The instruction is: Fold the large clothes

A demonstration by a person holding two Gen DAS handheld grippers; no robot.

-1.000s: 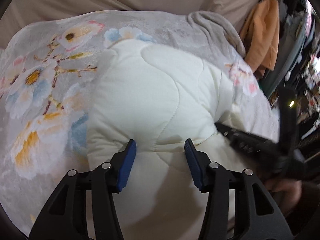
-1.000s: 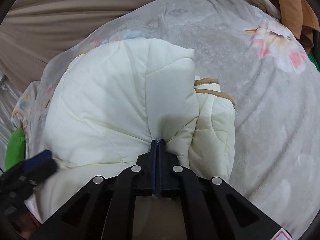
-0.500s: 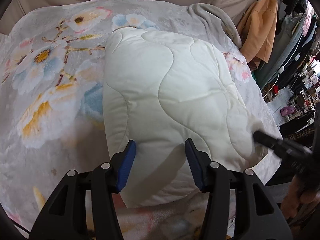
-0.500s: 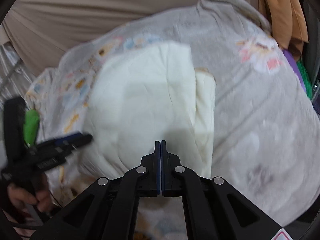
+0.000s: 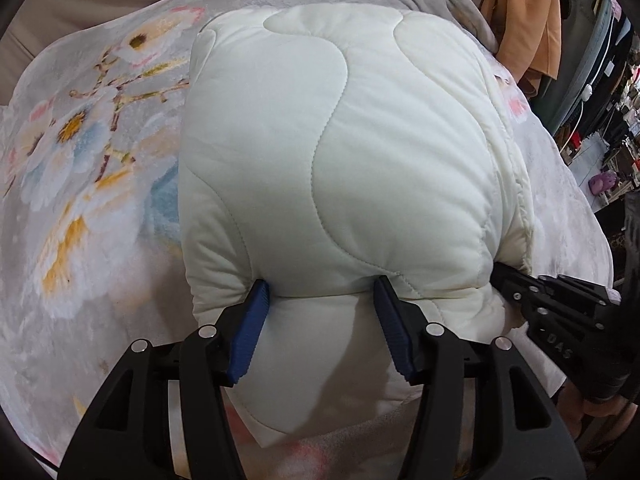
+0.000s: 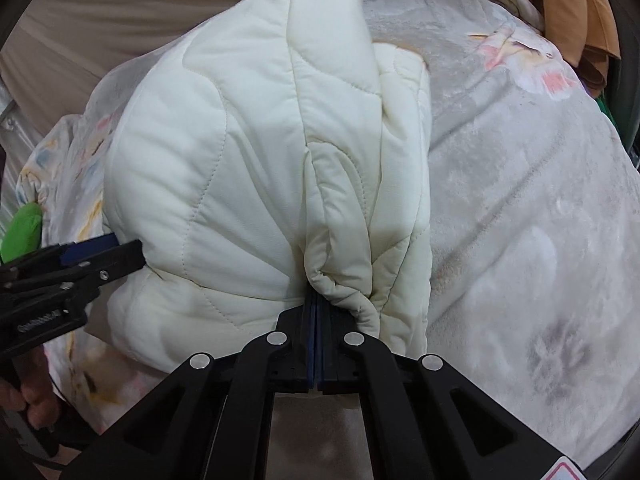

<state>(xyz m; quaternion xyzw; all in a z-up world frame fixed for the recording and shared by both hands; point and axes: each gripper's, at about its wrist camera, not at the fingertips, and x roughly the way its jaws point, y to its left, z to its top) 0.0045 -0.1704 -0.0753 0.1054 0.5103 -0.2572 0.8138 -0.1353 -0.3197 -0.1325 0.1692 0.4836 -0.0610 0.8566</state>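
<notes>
A cream quilted jacket (image 5: 340,160) lies folded in a thick bundle on a grey floral blanket (image 5: 80,160). My left gripper (image 5: 320,292) is open, its blue pads pressed against the bundle's near edge on either side of a bulge. My right gripper (image 6: 317,300) is shut on a bunched fold of the jacket (image 6: 256,140) at its near right edge. The right gripper shows in the left wrist view (image 5: 496,276) at the bundle's right corner. The left gripper shows in the right wrist view (image 6: 120,248) at the bundle's left side.
The blanket (image 6: 520,200) covers a bed, with a beige sheet (image 6: 100,12) behind it. Orange clothing (image 5: 524,24) hangs at the far right beside cluttered shelves. A green object (image 6: 22,232) lies at the bed's left edge. A hand (image 6: 28,396) holds the left gripper's handle.
Both grippers have moved back in onto the jacket after pulling away half a second ago. The right gripper has closed on a fold of the near edge. The left stays open.
</notes>
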